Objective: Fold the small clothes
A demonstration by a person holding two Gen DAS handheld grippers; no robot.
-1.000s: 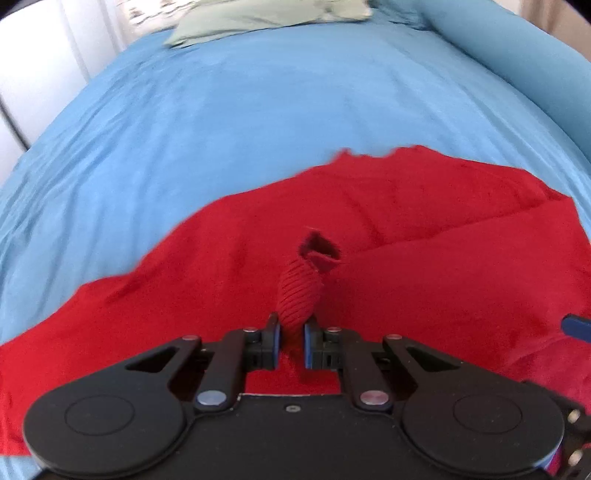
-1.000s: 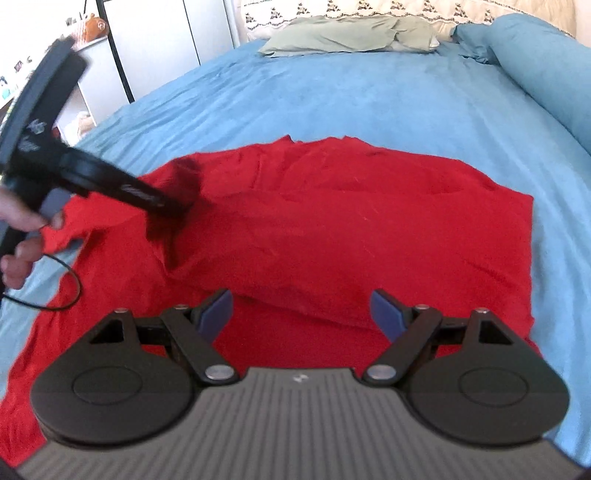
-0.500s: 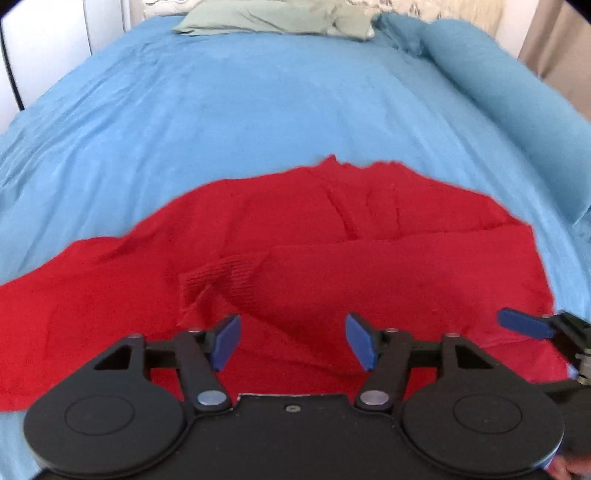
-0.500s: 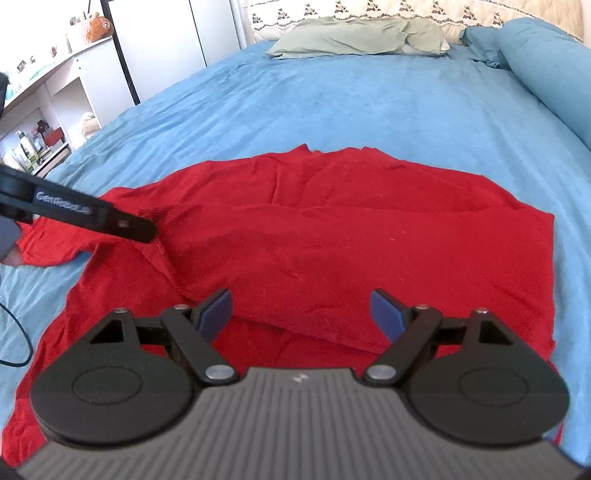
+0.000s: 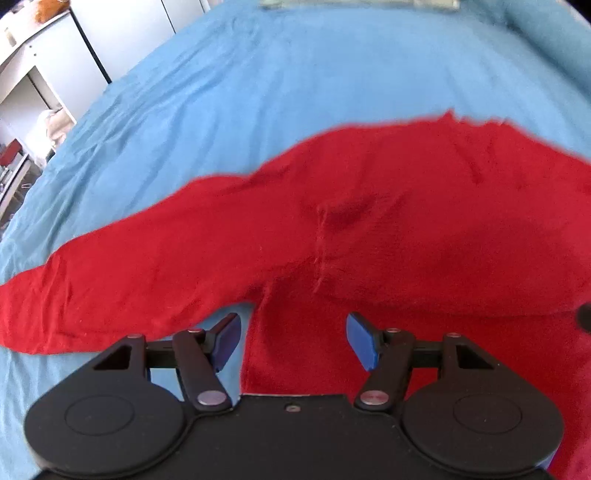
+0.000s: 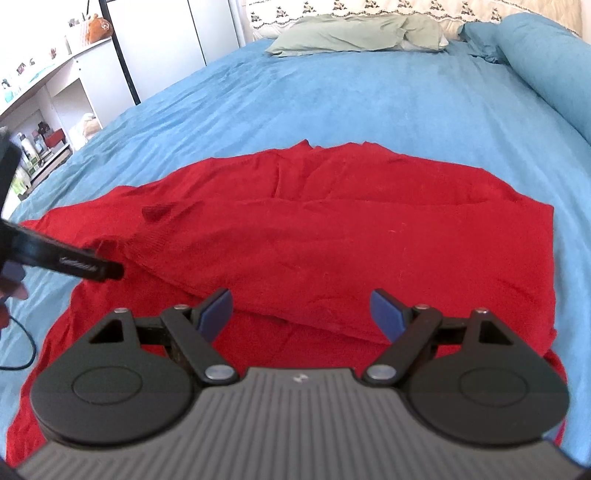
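A red knit sweater (image 6: 332, 236) lies on the blue bed, its right sleeve folded across the body. In the left wrist view the sweater (image 5: 369, 221) has its left sleeve (image 5: 110, 280) stretched out flat to the left. My left gripper (image 5: 293, 341) is open and empty, just above the armpit where sleeve meets body. It also shows in the right wrist view (image 6: 88, 267) at the left edge of the sweater. My right gripper (image 6: 301, 314) is open and empty, above the near part of the folded sleeve.
The blue bedsheet (image 6: 332, 103) spreads all around the sweater. A green pillow (image 6: 354, 33) and a blue bolster (image 6: 546, 66) lie at the head of the bed. White shelves (image 6: 44, 110) with small items stand to the left of the bed. A black cable (image 6: 22, 354) trails at left.
My left gripper let go of the sleeve cuff, opened, and swung left over the armpit and the outstretched left sleeve. The right gripper stayed open and barely moved.
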